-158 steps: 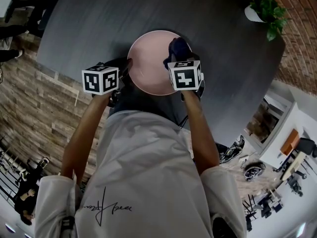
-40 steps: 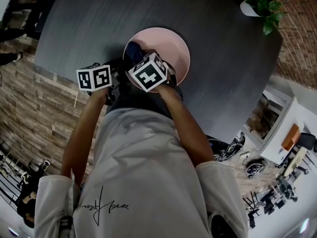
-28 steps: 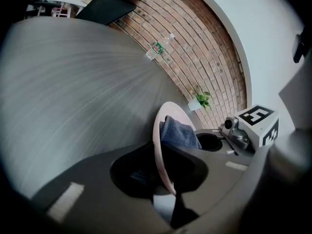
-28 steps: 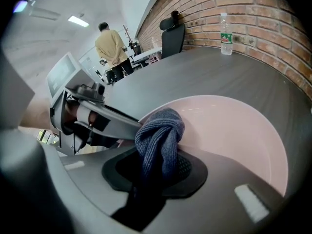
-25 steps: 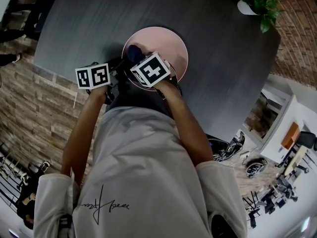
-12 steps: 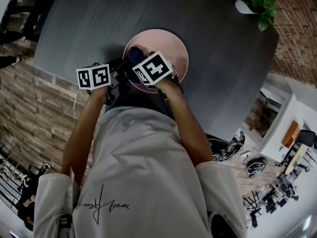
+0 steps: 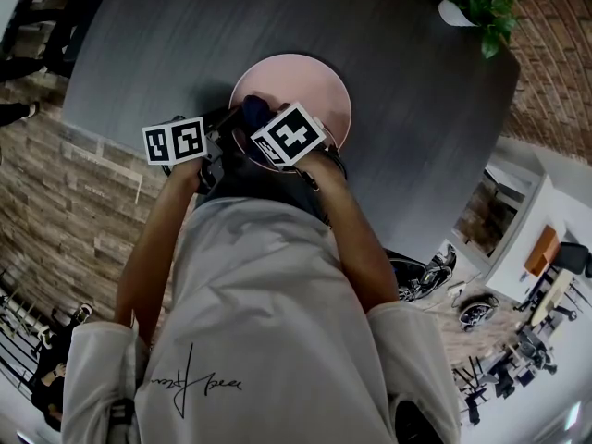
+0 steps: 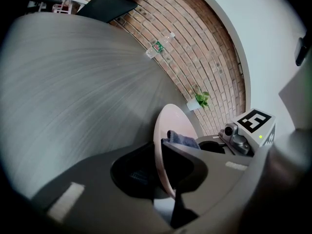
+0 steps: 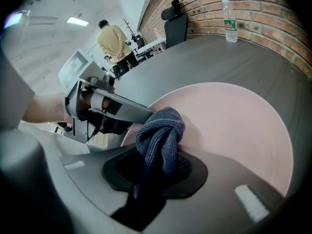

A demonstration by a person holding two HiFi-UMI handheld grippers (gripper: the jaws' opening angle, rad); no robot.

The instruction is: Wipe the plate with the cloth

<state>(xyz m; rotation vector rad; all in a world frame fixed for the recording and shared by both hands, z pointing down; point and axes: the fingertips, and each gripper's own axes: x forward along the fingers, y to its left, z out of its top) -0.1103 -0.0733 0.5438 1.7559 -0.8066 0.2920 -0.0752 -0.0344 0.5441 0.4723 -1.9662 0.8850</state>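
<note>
The pink plate (image 7: 319, 86) lies on the dark grey surface (image 7: 166, 26), just in front of the person. The left tool (image 8: 163, 172) has its jaws shut on the plate's near-left rim, one jaw over the edge and one under it, so the plate is pinned in place. The right tool (image 9: 156, 167) is clamped on the dark blue cloth (image 9: 161, 130). The cloth's knotted wad sticks out past the jaw tips and appears to rest on the plate's face.

The wad sits on the left part of the plate, close beside the left tool's jaw — the two tools nearly meet there. From the right tool, the broad bare stretch of pink lies ahead and to the right, toward the far rim. I judge that the next stroke has to run that way, away from the holding tool, and that the right hand is the one placed to make it.

The plate holds nothing but the cloth; no crumbs or marks show on it. A white pot (image 7: 455, 12) at the surface's far right edge holds a leafy green plant, well apart from the work. A water bottle (image 9: 229, 14) stands near the brick wall.
</note>
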